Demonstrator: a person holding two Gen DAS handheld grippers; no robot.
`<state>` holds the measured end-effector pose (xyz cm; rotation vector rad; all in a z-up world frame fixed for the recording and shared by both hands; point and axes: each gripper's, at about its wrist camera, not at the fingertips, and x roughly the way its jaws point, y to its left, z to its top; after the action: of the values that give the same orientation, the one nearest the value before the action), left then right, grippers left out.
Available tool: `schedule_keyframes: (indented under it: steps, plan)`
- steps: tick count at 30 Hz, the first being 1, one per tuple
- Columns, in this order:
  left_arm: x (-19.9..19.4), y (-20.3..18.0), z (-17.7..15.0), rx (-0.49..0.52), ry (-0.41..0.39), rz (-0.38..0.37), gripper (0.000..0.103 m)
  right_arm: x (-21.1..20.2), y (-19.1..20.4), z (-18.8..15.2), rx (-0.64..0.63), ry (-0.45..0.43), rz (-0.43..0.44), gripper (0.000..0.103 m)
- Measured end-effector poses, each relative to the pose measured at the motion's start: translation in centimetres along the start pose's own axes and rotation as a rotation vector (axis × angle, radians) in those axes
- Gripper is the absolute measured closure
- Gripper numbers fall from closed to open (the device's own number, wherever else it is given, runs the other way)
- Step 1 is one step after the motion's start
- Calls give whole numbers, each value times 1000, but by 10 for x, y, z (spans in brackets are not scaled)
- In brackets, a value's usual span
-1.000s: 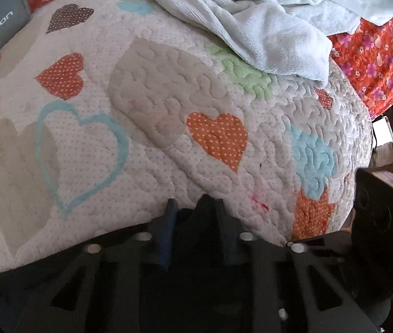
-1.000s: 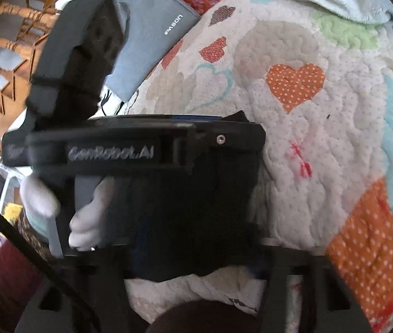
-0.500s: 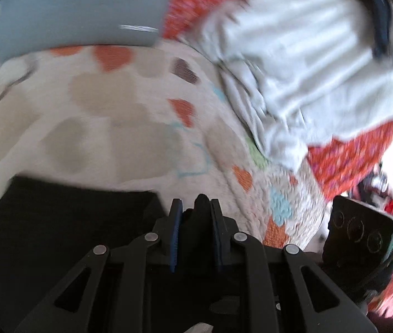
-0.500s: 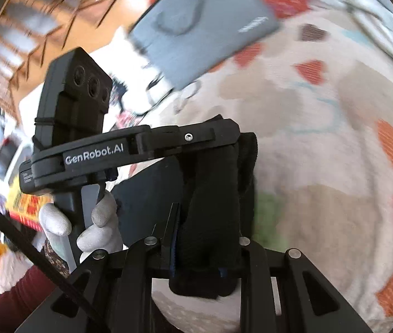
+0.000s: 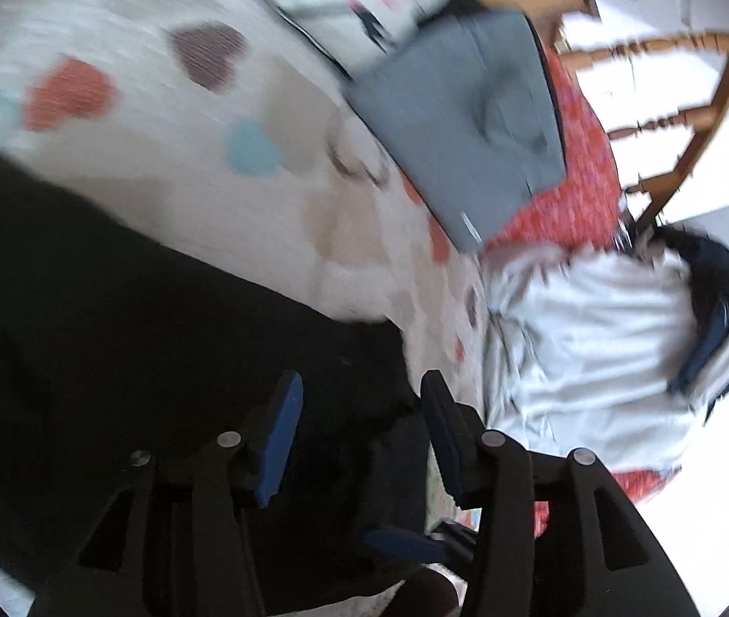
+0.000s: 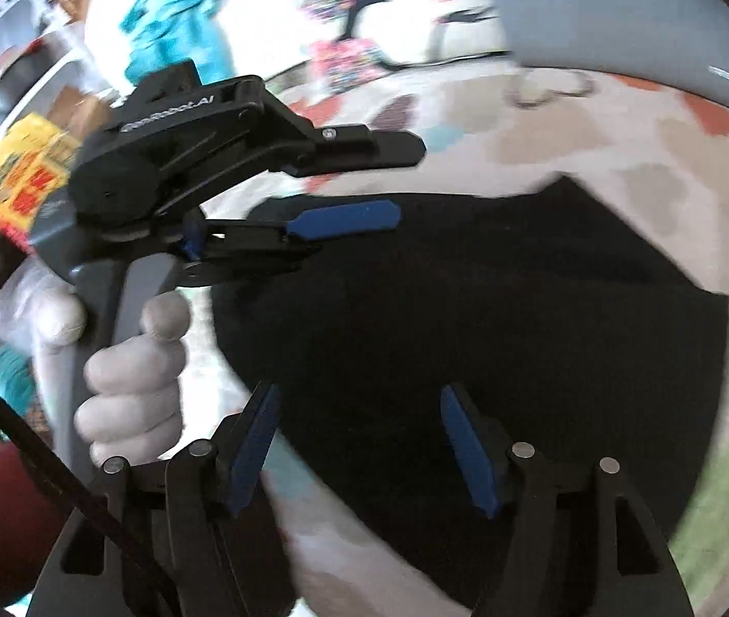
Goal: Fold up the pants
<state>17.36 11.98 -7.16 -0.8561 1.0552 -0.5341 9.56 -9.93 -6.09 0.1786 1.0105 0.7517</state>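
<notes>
Two views show one bed, covered by a white quilt point(image 5: 169, 10) printed with hearts. The pants point(image 6: 493, 308), black, lie on the quilt as a compact dark slab with straight edges, directly ahead of both tongs. Judged from that outline, at least one fold is laid down; whether a further fold or only smoothing is left cannot be told from these blurred frames.

Surrounding items, by size: a pale blanket point(image 5: 585, 349) bunched at the right of the left view, a grey case point(image 5: 457, 118) at the far edge of the quilt, red floral bedding point(image 5: 575, 190) beneath it, and a wooden frame point(image 5: 693, 103) beyond. None of these lies on the pants; the blanket sits near their right edge and could catch in a wide sweep.

Left tongs point(image 5: 359, 432): jaws have just been opening, now partly apart above the pants, with no cloth pinched between the pads. A gloved hand point(image 6: 128, 385) holds their grip.

Right tongs point(image 6: 359, 447): jaws have just been opening, now wide apart over the near part of the pants, gripping nothing.
</notes>
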Motion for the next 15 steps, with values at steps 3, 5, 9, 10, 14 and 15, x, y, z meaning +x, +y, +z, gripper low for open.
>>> schedule_keyframes:
  steps: [3, 5, 9, 10, 14, 15]
  plan:
    - [-20, 8, -5, -2, -22, 50, 57, -17, 5, 6, 9, -40, 17, 33]
    - [-23, 3, -14, 41, -10, 91, 57, -41, -4, 7, 44, -88, -5, 33]
    - [-7, -19, -39, 155, 56, 125, 57, -80, -41, -4, 155, -140, -151, 33]
    - [-1, -27, -47, 188, 67, 120, 57, -86, -54, -4, 198, -147, -159, 33]
    - [17, -54, -77, 260, 76, 62, 57, -101, -85, -11, 350, -181, -75, 33]
    - [21, -56, -82, 251, 82, 51, 57, -97, -88, -9, 373, -181, -48, 33]
